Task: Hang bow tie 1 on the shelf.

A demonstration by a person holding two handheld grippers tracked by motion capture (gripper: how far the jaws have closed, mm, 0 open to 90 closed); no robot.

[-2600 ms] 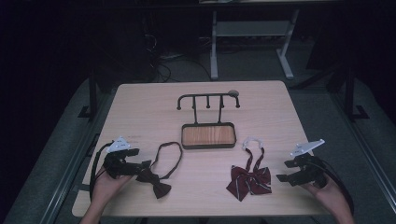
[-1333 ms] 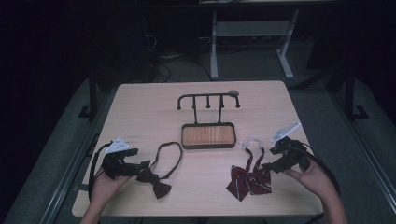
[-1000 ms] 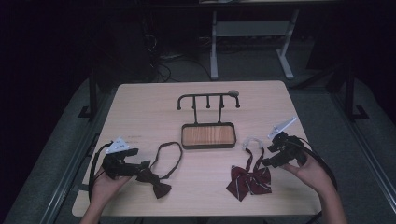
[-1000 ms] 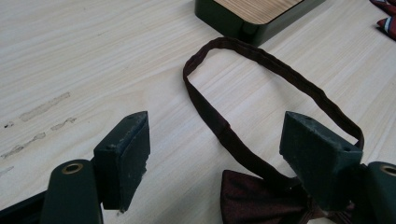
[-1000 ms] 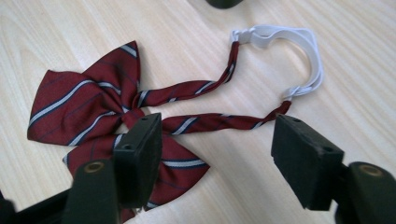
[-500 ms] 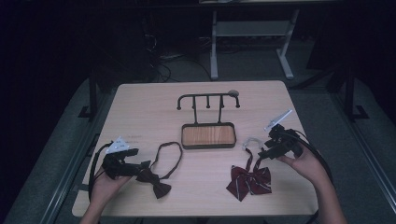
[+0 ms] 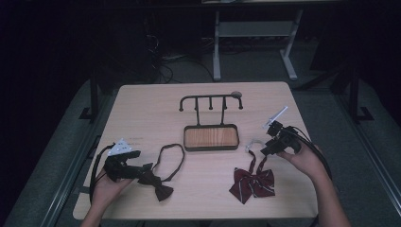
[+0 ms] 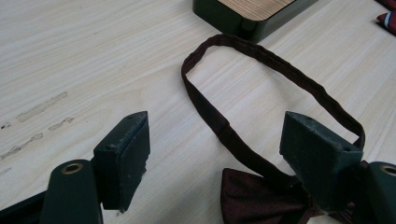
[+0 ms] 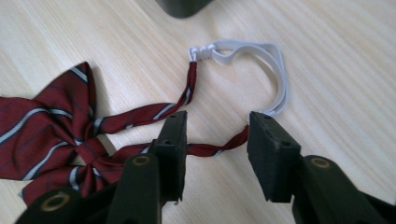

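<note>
A dark brown bow tie (image 7: 160,186) with a looped strap (image 7: 171,158) lies at the front left of the table. My left gripper (image 7: 135,169) rests just left of it, open; in the left gripper view the bow's knot (image 8: 261,200) and strap (image 8: 219,123) lie between the jaws of the gripper (image 8: 217,140). A red striped bow tie (image 7: 253,182) lies at the front right, its white elastic (image 7: 255,142) pointing toward the stand. My right gripper (image 7: 268,147) is open, low over the tie's thin red strap (image 9: 215,149), which passes between the gripper's (image 9: 219,123) jaws near the elastic (image 9: 275,70).
A black hook stand (image 7: 210,100) rises from a wood-topped black tray base (image 7: 210,137) at the table's centre. The table edges (image 7: 302,137) drop to a dark floor, and a desk frame (image 7: 250,35) stands behind.
My right gripper has moved in from the table's right edge, leftward and forward, to the red tie's strap. The left gripper and the brown tie have stayed put.
</note>
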